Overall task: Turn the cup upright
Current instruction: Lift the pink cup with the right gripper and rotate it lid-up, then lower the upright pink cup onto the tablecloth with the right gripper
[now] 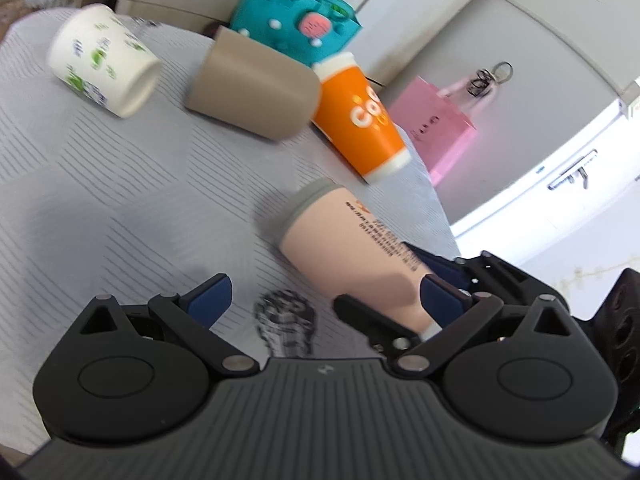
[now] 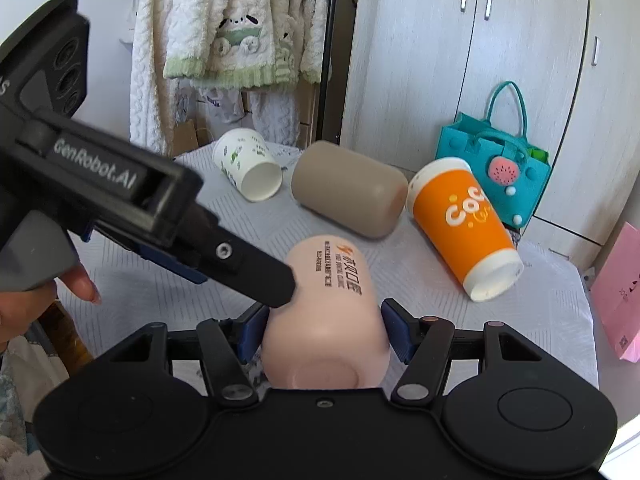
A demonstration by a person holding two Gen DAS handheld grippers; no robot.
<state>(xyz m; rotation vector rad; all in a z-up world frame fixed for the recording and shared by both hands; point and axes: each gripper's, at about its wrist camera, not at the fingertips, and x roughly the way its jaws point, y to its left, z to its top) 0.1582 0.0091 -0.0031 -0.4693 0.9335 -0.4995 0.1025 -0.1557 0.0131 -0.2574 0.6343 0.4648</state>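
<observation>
The right gripper (image 2: 324, 336) pinches the pink cup (image 2: 328, 320) lying sideways, bottom toward it. The left gripper (image 1: 324, 300), spread wide, reaches beside the cup.

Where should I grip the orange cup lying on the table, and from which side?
Grip the orange cup across its mid-body, coming from above with one finger on each side of the sleeve. It lies tilted on its side, white rim toward the table's near right edge, base toward the teal bag, so the round wall is the only open span.
</observation>
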